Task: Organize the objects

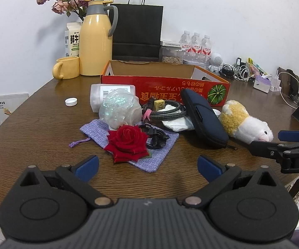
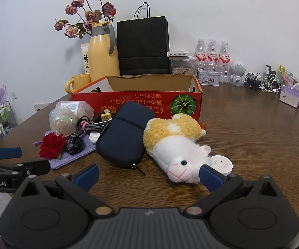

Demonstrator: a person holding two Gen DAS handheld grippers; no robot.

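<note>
Your left claw (image 1: 147, 166): fingers apart, empty, low over the tabletop (image 1: 45, 124), facing the red rose (image 1: 127, 143). Your right claw (image 2: 148, 175): fingers apart, empty, one pad touching the plush toy (image 2: 176, 145). Rose lies on the lilac pouch (image 1: 99, 132) beside a black cable (image 1: 155, 139); a careless pinch likely drags both. Navy case (image 2: 124, 134): leans on the pile, may slide. Red box (image 2: 137, 101): beyond, open.

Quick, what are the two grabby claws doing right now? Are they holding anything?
Left gripper: open, holding nothing, facing the red rose.
Right gripper: open, holding nothing, right by the plush toy.
</note>
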